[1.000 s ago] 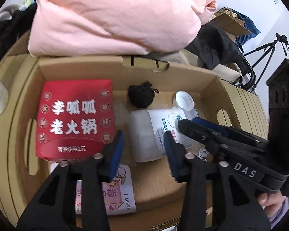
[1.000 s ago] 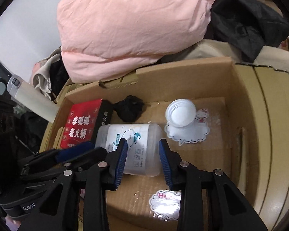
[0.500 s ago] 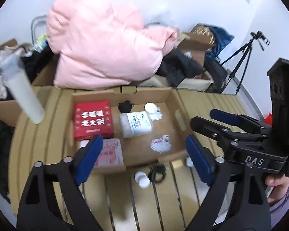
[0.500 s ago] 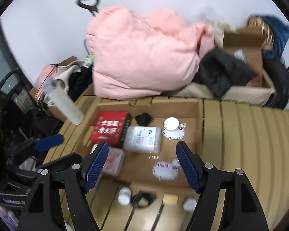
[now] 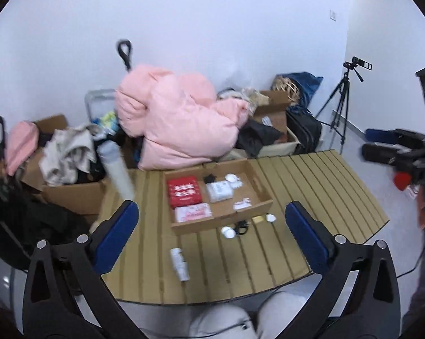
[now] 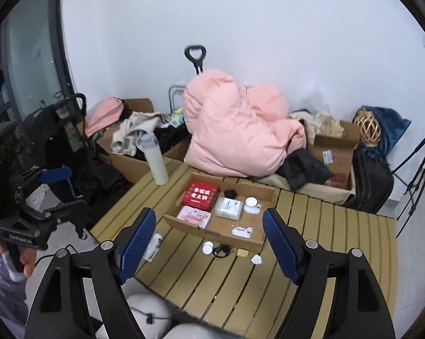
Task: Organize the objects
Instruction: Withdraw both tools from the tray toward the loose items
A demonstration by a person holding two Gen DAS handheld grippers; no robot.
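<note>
I hold both tools high and well back from the cardboard tray (image 6: 257, 195), which I take as my landmark: the left gripper (image 5: 212, 228) and the right gripper (image 6: 209, 243) each stand with jaws spread wide and nothing between the pads, I judge because this height lets me survey what is sorted and what is loose. Inside the tray, the red box (image 6: 201, 193) lies in the far-left corner, the pink packet (image 6: 194, 215) just in front of it, the clear container (image 6: 228, 208) beside them toward the middle, a small black item (image 6: 231, 193) behind that, and a white lid (image 6: 251, 202) to its right. Outside, just beyond the tray's near wall on the slatted table (image 6: 339, 237), sit a white cap (image 6: 207, 247), a black tangle (image 6: 223, 250), a small tan block (image 6: 243, 253) and another white piece (image 6: 257, 260); a white bottle (image 5: 179, 262) lies on its side nearer me, left of the tray. These loose things look like what remains to be packed. The tall white bottle (image 6: 155, 160) stands well behind the tray's left corner. The black tangle is too small to name, possibly a cable, and in the right view my own pad covers most of the fallen bottle.
</note>
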